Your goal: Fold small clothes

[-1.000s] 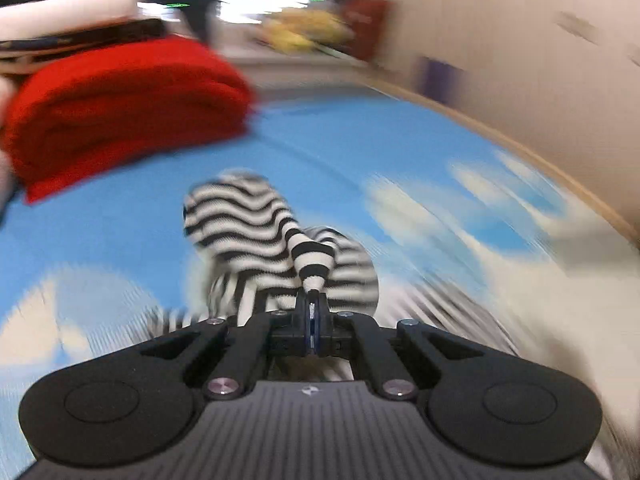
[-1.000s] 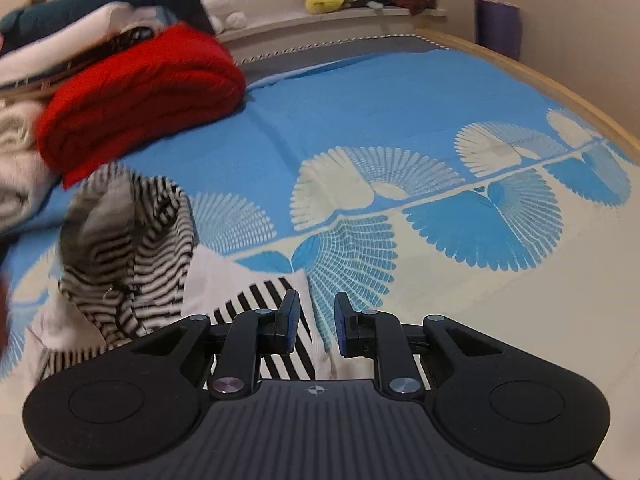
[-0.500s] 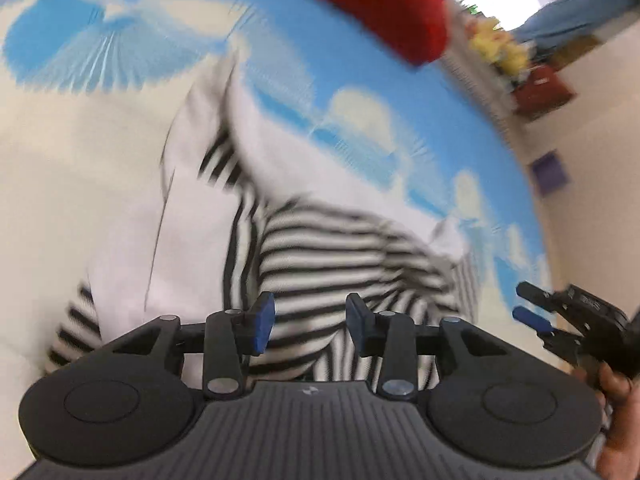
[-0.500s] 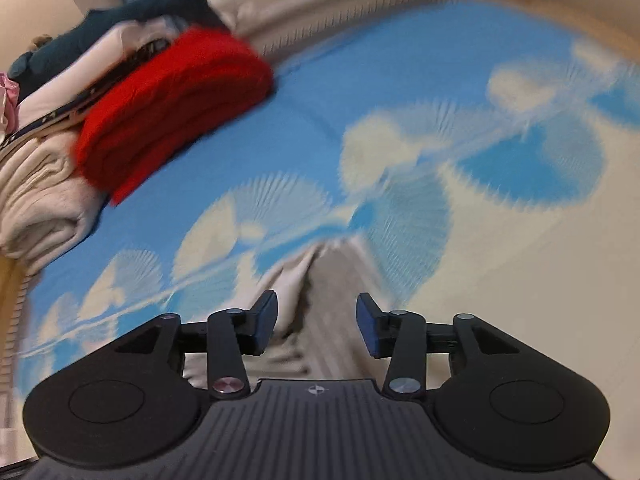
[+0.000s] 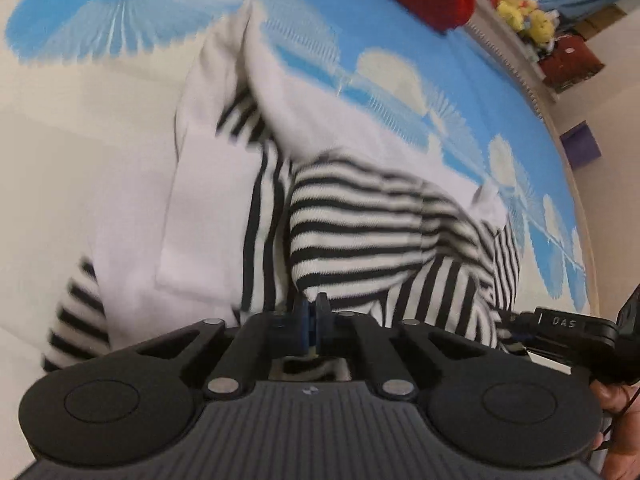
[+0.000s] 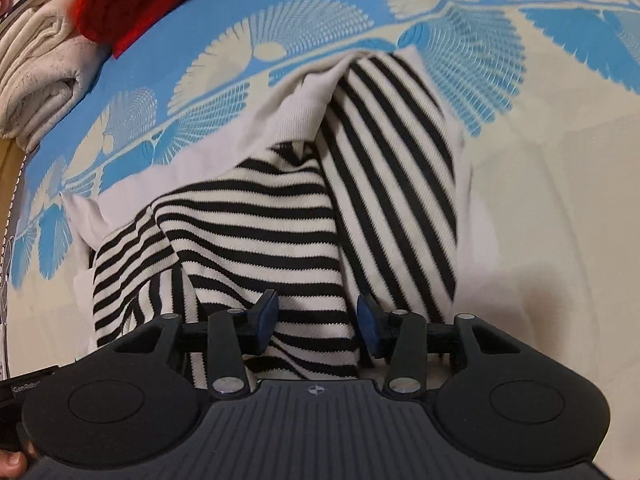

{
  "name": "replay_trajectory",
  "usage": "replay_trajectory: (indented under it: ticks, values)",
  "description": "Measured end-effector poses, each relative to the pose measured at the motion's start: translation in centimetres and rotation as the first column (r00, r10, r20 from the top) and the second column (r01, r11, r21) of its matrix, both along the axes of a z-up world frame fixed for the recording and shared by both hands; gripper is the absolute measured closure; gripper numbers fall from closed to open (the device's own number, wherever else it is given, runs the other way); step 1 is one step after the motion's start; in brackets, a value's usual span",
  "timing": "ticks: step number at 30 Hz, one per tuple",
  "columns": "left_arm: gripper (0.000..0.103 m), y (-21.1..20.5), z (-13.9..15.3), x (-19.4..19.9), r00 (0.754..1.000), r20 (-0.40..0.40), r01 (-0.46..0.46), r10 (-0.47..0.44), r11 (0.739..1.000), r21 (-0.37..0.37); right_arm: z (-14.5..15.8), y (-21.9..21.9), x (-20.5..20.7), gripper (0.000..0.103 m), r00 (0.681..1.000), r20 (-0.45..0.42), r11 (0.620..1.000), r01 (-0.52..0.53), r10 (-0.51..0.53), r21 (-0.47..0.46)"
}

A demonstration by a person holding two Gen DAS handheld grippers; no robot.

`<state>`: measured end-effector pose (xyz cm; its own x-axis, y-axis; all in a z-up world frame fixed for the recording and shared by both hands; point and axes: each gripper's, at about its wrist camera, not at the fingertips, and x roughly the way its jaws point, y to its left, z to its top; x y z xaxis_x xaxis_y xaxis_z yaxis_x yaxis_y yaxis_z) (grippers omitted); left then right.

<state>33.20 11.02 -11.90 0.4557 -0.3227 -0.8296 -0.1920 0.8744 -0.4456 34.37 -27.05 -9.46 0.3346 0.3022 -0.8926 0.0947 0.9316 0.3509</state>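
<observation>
Lying rumpled across the middle of both views, the striped garment (image 5: 380, 232) rests on the blue-and-cream bedspread (image 5: 60, 140), its white panels spread toward the upper left of the left wrist frame. Half a second ago the left gripper (image 5: 311, 312) had its fingers parted above the cloth; now they are pressed together at the lower centre, apparently on a striped edge, though blur hides the exact pinch. The right gripper (image 6: 318, 318) has come down over the garment, fingers wide apart with striped fabric between them, gripping nothing. A red blanket (image 6: 160, 4) sits upper left. That fresh pinch suggests a fold is about to start.
</observation>
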Motion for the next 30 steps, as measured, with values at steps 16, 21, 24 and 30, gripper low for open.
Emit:
replay_trajectory:
  ticks: [16, 21, 24, 30]
  values:
    - [0.097, 3.4, -0.3, -0.2, 0.990, -0.111, -0.097, 0.091, 0.994, -0.056, 2.3, -5.0, 0.5, 0.096, 0.952, 0.082, 0.955, 0.295, -0.296, 0.030]
    - [0.061, 2.8, 1.3, 0.1, 0.995, -0.013, -0.097, 0.096, 0.994, -0.058, 3.1, -4.8, 0.6, 0.067, 0.949, 0.120, 0.957, 0.289, -0.292, 0.037]
    - [0.062, 2.6, 0.9, 0.0, 0.993, -0.019, -0.121, 0.121, 0.992, -0.032, 3.7, -4.3, 0.2, 0.041, 0.961, 0.124, 0.969, 0.247, -0.248, 0.022]
    - [0.102, 3.4, 1.2, -1.3, 0.964, -0.003, -0.266, 0.268, 0.959, 0.101, 0.8, -4.3, -0.9, 0.094, 0.941, -0.020, 0.938, 0.339, -0.338, 0.073]
